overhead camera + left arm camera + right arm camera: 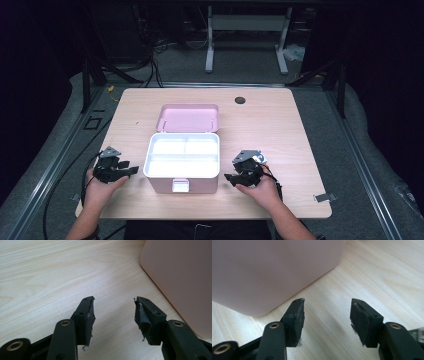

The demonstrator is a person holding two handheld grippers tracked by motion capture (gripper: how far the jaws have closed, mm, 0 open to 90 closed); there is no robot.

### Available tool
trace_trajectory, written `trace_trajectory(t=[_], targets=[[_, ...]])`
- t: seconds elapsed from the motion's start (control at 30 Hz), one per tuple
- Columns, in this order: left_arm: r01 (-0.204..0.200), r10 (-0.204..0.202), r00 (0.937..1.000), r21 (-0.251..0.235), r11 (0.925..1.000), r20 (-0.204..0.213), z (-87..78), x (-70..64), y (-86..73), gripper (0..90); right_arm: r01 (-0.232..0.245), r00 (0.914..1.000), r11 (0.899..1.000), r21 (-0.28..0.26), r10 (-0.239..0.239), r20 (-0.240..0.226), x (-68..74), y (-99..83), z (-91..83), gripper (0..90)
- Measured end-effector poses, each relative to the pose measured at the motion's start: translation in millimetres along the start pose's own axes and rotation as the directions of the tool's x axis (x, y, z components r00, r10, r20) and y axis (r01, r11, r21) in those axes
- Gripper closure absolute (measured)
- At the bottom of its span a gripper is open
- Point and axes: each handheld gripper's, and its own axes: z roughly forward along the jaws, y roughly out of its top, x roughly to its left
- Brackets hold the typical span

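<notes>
A pink storage box (pixel 182 162) sits in the middle of the wooden table (pixel 280 130), its lid (pixel 188 118) swung open toward the far side and a white divided tray (pixel 183 154) showing inside. My left gripper (pixel 131 170) rests on the table just left of the box, held in a hand. Its jaws stand open with nothing between them (pixel 113 312), the box's pink wall (pixel 180 277) close at the right. My right gripper (pixel 229 177) lies right of the box, open and empty (pixel 327 315), the box wall (pixel 272 270) ahead on its left.
A round dark cable hole (pixel 240 100) lies near the table's far edge. A small metal clip (pixel 325 197) sticks out at the table's right front corner. Cables trail off the left side over the grey floor. A white frame (pixel 247 35) stands beyond the table.
</notes>
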Motion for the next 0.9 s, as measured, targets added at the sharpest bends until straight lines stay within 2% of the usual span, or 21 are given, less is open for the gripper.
trace_trajectory(t=[0.13, 0.3, 0.33, 0.47, 0.57, 0.67, 0.77, 0.8, 0.83, 0.9], targets=[[0.007, -0.007, 1.0000, 0.010, 0.9999, 0.006, -0.5, 1.7, 0.2, 50.2, 0.005, 1.0000, 1.000, -0.027, -0.005, 0.005, 0.7, 2.8, -5.5, 46.8], [-0.005, 0.005, 0.9999, 0.003, 1.0000, 0.011, 0.1, 1.7, 5.0, 53.0, 0.027, 0.9996, 1.000, -0.010, -0.027, -0.010, 3.3, -0.5, -7.4, 49.1], [-0.005, 0.005, 0.9999, 0.002, 1.0000, 0.014, 0.3, 1.3, 4.9, 53.3, 0.028, 0.9996, 1.000, -0.005, -0.028, 0.002, 4.2, -0.4, -8.9, 49.1], [-0.012, 0.011, 0.9994, 0.018, 0.9998, 0.034, -0.3, -0.1, 3.5, 54.4, 0.019, 0.9998, 0.999, -0.033, -0.019, -0.004, 2.7, 2.7, -13.1, 50.8], [-0.024, 0.022, 0.9991, 0.030, 0.9993, 0.036, -3.3, 0.0, 4.1, 55.8, 0.018, 0.9998, 0.999, -0.029, -0.018, -0.005, 2.3, 3.6, -11.5, 52.0], [-0.031, 0.029, 0.9972, 0.026, 0.9992, 0.069, -8.2, 0.5, 7.3, 60.2, 0.021, 0.9997, 0.999, -0.026, -0.021, -0.013, 2.1, 3.3, -11.3, 52.4], [-0.040, 0.038, 0.9957, 0.020, 0.9990, 0.084, -9.7, -0.3, 12.1, 64.6, 0.018, 0.9997, 0.999, -0.027, -0.018, -0.017, 3.0, 1.6, -13.3, 52.6], [-0.056, 0.054, 0.9948, 0.020, 0.9982, 0.086, -10.2, -1.3, 15.7, 65.2, 0.023, 0.9996, 0.999, -0.028, -0.023, -0.017, 2.9, 0.8, -14.2, 52.6], [-0.089, 0.087, 0.9930, 0.026, 0.9957, 0.080, -11.4, -3.7, 21.3, 65.7, 0.020, 0.9997, 0.999, -0.030, -0.020, -0.012, 3.2, 0.6, -15.0, 52.5], [-0.106, 0.104, 0.9920, 0.026, 0.9940, 0.071, -12.6, -5.2, 25.0, 66.1, 0.014, 0.9998, 0.999, -0.034, -0.014, -0.015, 2.1, 1.1, -17.0, 52.3]])
